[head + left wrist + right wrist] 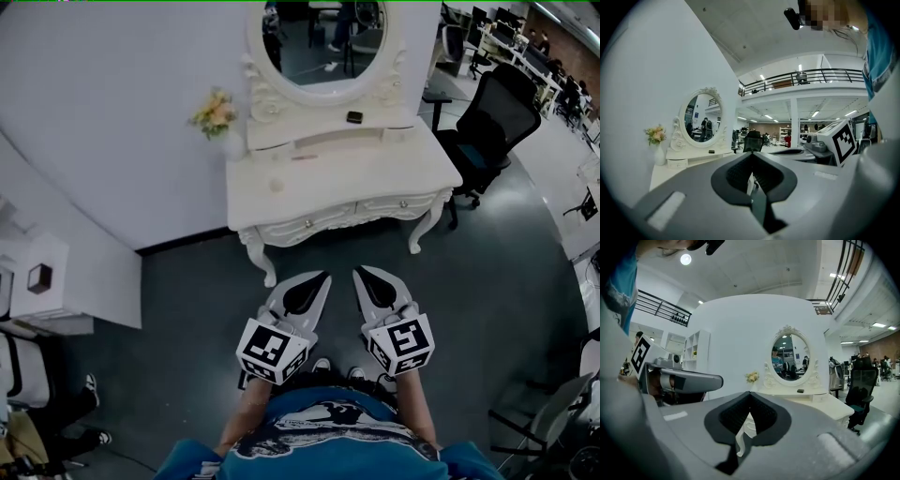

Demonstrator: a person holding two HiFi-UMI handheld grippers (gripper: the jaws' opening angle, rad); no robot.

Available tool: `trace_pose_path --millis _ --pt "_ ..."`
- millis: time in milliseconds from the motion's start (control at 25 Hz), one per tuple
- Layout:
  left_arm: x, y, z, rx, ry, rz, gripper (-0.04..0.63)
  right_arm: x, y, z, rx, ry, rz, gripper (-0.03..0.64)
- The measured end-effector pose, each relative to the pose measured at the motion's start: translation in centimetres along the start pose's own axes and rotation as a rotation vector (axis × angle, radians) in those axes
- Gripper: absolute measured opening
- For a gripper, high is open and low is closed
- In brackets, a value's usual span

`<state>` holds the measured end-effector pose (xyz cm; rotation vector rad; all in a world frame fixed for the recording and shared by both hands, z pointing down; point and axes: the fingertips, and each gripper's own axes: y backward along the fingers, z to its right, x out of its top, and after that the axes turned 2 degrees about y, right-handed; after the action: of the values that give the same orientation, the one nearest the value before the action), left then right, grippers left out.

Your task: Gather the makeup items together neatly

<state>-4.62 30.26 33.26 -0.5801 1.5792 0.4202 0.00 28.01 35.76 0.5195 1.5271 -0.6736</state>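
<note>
Head view: the left gripper [323,277] and the right gripper [360,274] are side by side, well apart from the white dressing surface [394,178]. A small dark makeup item [354,117] lies on the shelf [309,131] below the oval mirror [323,42].

Left gripper view: its fingers [737,172] are pressed together, with nothing between.

Right gripper view: its fingers [733,414] are also pressed together, empty.

A white desk [375,178] with an oval mirror [323,42] stands ahead of the left claw [324,277] and the right claw [358,272]. A vase of flowers [216,114] sits at its left end. A black office chair [487,127] stands beyond the right claw, off to the right.
</note>
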Motion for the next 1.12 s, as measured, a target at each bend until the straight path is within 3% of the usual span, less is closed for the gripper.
trace_pose_path --millis 600,1120 --pt "-2.5 -0.3 -1.7 -0.072 0.067 -0.042 0.015 -3.1 -0.6 -1.4 -0.058 -0.028 -0.09 0.003" --pt "-3.4 -7.4 -1.9 -0.083 0.125 -0.074 0.015 -4.7 -1.5 5.4 -0.062 -0.053 -0.122 0.003"
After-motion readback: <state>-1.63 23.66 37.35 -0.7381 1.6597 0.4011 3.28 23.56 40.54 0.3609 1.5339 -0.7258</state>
